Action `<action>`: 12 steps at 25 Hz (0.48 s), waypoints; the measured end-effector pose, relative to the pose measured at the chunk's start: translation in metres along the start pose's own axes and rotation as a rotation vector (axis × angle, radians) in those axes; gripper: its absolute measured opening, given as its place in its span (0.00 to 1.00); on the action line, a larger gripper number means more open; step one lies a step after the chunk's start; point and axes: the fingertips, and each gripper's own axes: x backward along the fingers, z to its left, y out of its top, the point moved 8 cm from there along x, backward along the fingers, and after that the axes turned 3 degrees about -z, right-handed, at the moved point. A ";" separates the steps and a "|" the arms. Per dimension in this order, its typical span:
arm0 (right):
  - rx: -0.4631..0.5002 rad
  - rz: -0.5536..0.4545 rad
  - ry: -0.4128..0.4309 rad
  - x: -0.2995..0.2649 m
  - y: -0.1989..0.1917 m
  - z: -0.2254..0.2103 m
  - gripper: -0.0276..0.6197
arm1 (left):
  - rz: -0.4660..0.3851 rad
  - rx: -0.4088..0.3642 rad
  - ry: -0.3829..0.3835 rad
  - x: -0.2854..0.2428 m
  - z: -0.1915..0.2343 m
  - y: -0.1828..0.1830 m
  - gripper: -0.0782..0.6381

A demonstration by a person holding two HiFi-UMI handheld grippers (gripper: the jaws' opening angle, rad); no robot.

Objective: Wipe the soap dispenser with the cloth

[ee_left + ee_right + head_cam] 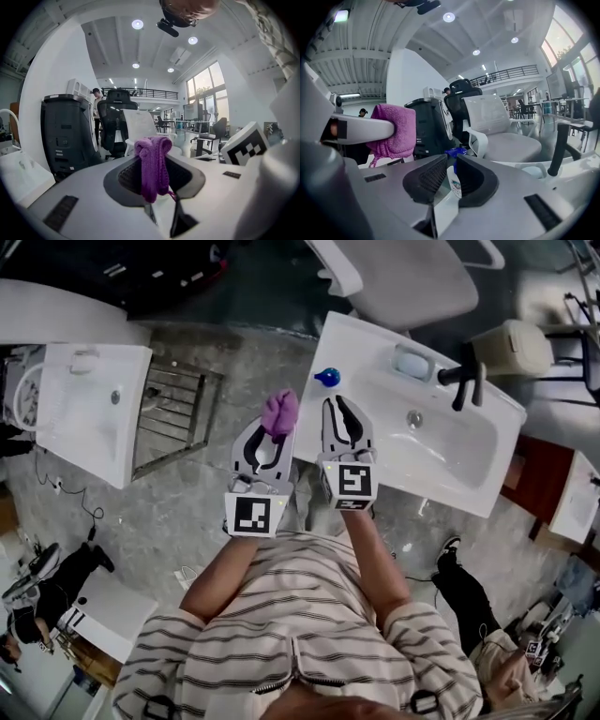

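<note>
Your striped shirt (300,615) fills the bottom of the head view, closest to the camera. Now the soap dispenser (326,377): it stands upright on the rim at the left end of the sink (469,486), and its blue pump top is easy to see. Your right gripper (339,409) is over this same end of the sink and points at the dispenser. Its 2 jaws stand a little apart and press on nothing; in the right gripper view the bottle shows through the narrow gap, just beyond the tips. Your left gripper (270,439) is just off the left edge of the sink, beside the right one. Its jaws are clamped on the purple cloth (279,413), which is bunched at the tips. At the back of the sink stands 1 black tap (461,379), with a soap dish (412,362) near it. Behind the sink is a white chair (403,277).
</note>
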 end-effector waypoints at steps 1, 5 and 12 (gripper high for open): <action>-0.001 0.002 -0.007 -0.004 -0.002 -0.001 0.14 | 0.005 0.003 -0.004 -0.001 0.002 -0.001 0.27; -0.002 0.014 -0.040 -0.018 -0.010 -0.002 0.19 | 0.012 -0.004 -0.030 -0.005 0.007 -0.007 0.27; 0.039 0.048 -0.092 -0.037 -0.024 -0.001 0.27 | 0.021 0.014 -0.055 -0.007 0.012 -0.015 0.27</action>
